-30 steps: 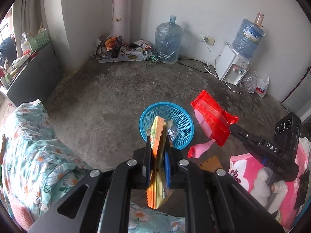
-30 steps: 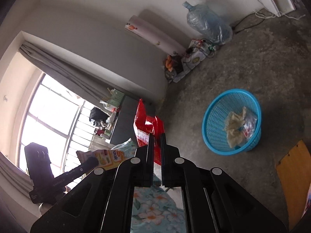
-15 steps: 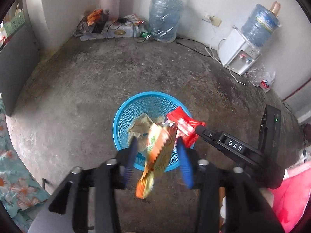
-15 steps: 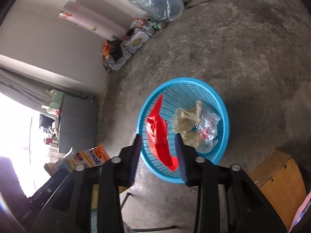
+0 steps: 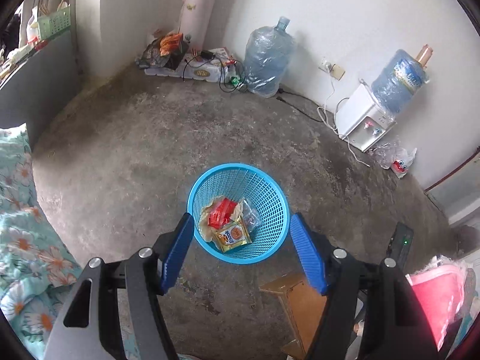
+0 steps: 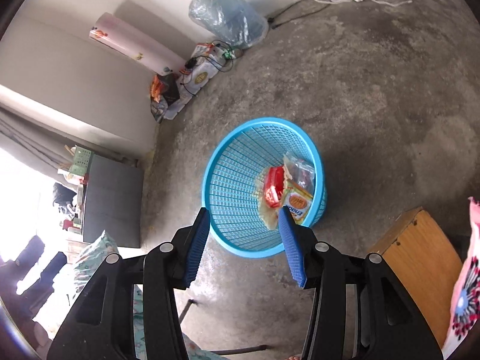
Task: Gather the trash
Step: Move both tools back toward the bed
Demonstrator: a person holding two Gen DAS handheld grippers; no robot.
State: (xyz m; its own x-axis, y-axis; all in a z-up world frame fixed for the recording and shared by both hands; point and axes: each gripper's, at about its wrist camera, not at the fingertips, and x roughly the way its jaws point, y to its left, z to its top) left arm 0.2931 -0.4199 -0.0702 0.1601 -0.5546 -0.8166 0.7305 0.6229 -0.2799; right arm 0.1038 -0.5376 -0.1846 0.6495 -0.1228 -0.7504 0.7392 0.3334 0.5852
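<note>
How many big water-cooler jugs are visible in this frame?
2. One plastic-wrapped blue water jug stands on the floor against the back wall; another blue jug sits upside down atop the white dispenser to its right.

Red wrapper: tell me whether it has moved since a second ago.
Yes. The red wrapper then hung pinched in the right gripper, away from the blue basket; now it lies inside the basket, and the opening jaws hold nothing.

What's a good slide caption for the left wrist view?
Left hand-held gripper, jaws opening and empty, above the blue basket holding a red wrapper and yellow packet.
</note>
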